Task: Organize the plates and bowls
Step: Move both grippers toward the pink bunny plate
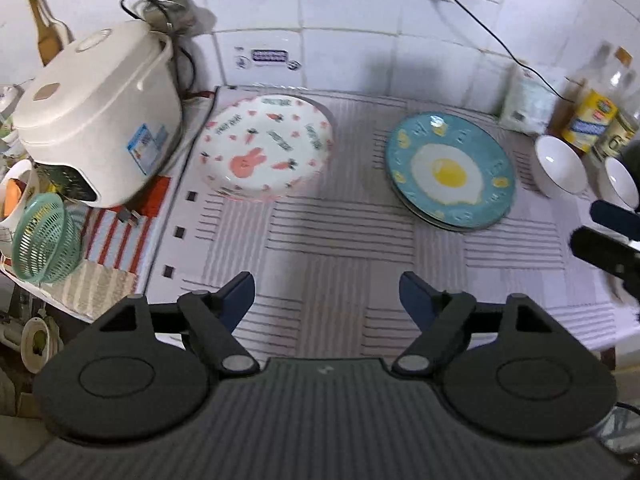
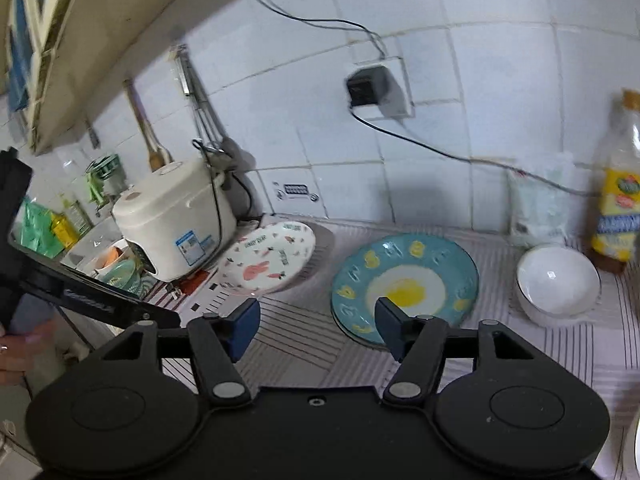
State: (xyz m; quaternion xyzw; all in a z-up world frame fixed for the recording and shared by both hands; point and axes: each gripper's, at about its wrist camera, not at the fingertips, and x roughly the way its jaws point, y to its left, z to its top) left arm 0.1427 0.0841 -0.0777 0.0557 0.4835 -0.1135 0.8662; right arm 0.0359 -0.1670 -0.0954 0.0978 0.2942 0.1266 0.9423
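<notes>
The worktop (image 1: pixel 344 256) is covered by a pale striped mat, and the crockery sits along its back edge, near the tiled wall. Toward the back left corner, just beside a white rice cooker (image 1: pixel 96 120), lies a white plate with a pink rabbit and carrots (image 1: pixel 268 148); a second rim seems to show under it, so it may be a stack of two, though the blur leaves that unsure. To its right, apart from it, lies a teal plate with a fried egg printed on it (image 1: pixel 450 168), resting on at least one more plate whose edge shows beneath. Further right, near the back right corner, stand two white bowls (image 1: pixel 560 164) side by side in the left wrist view; in the right wrist view only one bowl (image 2: pixel 558 280) is in frame. Behind them stand a white bag (image 2: pixel 538 204) and a bottle with a yellow label (image 2: pixel 616 208).

The left gripper (image 1: pixel 327 298) hangs over the bare front part of the mat, its two blue-padded fingers (image 1: pixel 240 296) spread well apart with nothing between them. The right gripper (image 2: pixel 316 326) hovers in front of the teal plate, its fingers (image 2: pixel 392 324) likewise spread and empty; one pad overlaps the plate's near rim in view, and contact cannot be told.

A green mesh basket (image 1: pixel 42 236) lies on its side left of the cooker.
</notes>
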